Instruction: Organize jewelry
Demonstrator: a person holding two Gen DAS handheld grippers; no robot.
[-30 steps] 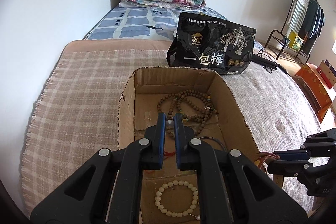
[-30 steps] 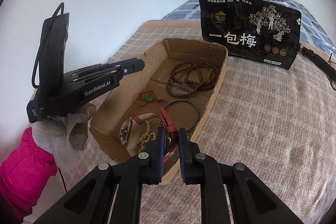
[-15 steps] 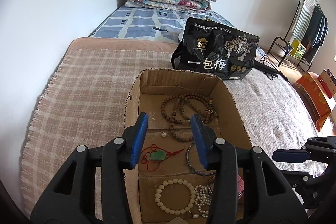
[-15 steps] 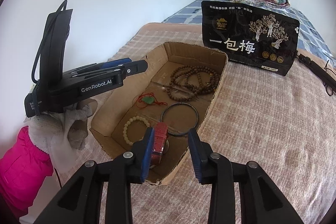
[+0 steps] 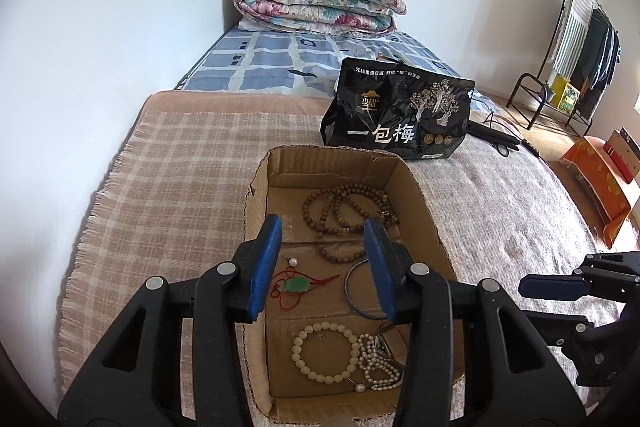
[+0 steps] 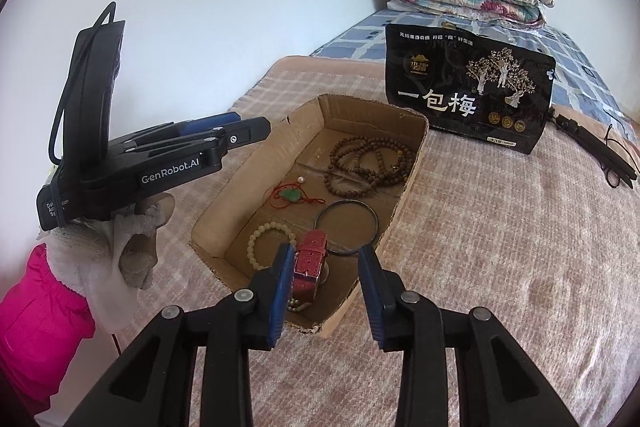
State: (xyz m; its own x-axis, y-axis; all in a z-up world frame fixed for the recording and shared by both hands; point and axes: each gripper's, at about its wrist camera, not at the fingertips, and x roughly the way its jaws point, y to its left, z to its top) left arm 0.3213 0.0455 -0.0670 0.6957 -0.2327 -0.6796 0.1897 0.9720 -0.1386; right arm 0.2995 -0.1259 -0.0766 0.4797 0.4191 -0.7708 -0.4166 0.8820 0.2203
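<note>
An open cardboard box (image 5: 430,223) (image 6: 412,167) lies on the bed. In it are brown bead strings (image 5: 344,211) (image 6: 368,163), a green pendant on red cord (image 5: 298,285) (image 6: 292,195), a small pearl (image 5: 294,261), a dark bangle (image 5: 356,291) (image 6: 346,227), a pale bead bracelet (image 5: 324,351) (image 6: 268,239), a pearl strand (image 5: 378,367) and a red-strapped watch (image 6: 310,263). My left gripper (image 5: 324,267) is open and empty above the box. My right gripper (image 6: 326,287) is open and empty at the box's near corner, its left finger beside the watch.
A black snack bag (image 5: 400,119) (image 6: 468,95) stands behind the box. A folded floral quilt (image 5: 320,1) lies at the head of the bed. Black cables (image 6: 596,151) lie at the right. A clothes rack (image 5: 576,39) and orange boxes (image 5: 600,179) stand beyond the bed.
Both grippers were shut and are now open. The left let the pearl and pendant fall into the box; the right let go of the watch and pearl strand. Both pulled back and up.
</note>
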